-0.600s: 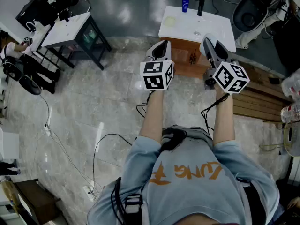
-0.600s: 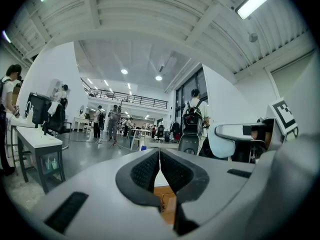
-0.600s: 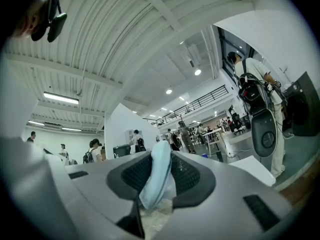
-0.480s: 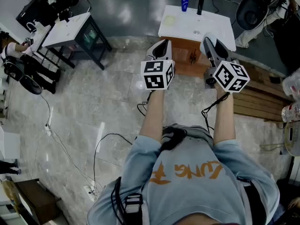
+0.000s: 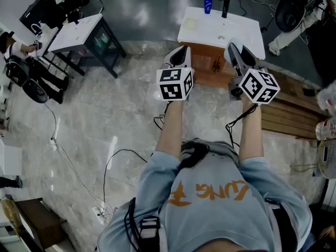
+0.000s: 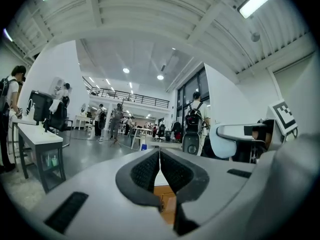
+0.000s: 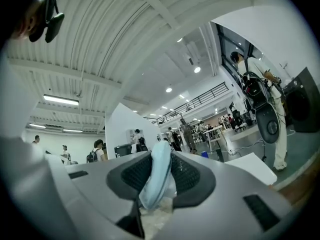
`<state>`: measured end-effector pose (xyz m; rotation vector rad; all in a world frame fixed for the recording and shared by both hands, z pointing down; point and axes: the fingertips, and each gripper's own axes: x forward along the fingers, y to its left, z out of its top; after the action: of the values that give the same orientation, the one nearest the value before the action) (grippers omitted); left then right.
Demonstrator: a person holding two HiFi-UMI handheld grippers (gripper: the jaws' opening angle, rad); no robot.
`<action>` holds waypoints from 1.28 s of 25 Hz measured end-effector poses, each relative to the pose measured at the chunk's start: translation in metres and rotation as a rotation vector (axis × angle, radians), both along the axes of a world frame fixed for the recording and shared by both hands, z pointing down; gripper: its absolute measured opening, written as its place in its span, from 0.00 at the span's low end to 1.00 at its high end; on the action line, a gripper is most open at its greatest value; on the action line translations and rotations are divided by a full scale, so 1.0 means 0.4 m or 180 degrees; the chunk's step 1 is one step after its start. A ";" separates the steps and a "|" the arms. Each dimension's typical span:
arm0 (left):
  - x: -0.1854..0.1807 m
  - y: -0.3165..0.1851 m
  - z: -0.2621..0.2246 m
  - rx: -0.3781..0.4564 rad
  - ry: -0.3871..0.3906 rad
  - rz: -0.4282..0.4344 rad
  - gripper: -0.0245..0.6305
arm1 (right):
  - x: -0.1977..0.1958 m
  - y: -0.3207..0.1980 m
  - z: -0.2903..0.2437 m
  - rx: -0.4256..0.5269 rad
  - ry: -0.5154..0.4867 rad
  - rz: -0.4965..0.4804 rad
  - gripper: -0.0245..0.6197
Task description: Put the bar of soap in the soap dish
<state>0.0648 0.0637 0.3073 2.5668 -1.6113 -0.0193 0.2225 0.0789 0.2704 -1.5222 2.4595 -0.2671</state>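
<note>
Soap is in hand: the pale blue bar stands on edge between the jaws of the right gripper, and the pads press on both its faces. The left gripper has its jaws together with nothing between them. We hold both out level, short of the white counter on its wooden cabinet. Near the counter's far left corner lies what we take for the soap dish, a pale yellowish patch too small to be sure of. A blue bottle stands at the far edge. We judge this to be the carrying step. Next we must come closer, bring the bar over the dish, lower it, and only then let go.
</note>
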 end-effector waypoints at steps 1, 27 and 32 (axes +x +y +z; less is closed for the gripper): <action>0.001 -0.006 0.001 -0.0003 0.0002 -0.0004 0.08 | 0.001 -0.006 0.001 -0.0001 -0.0004 -0.0014 0.25; -0.069 -0.317 0.052 -0.0053 0.0120 0.0012 0.08 | -0.031 -0.295 0.028 -0.0025 -0.0071 -0.0133 0.25; -0.094 -0.450 0.128 -0.0325 0.0217 0.0034 0.08 | -0.067 -0.429 0.100 -0.0307 -0.0015 -0.0100 0.25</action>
<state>0.0271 -0.1164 0.3585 2.4706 -1.5337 -0.0229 0.1955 -0.0928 0.3104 -1.5191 2.5022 -0.4002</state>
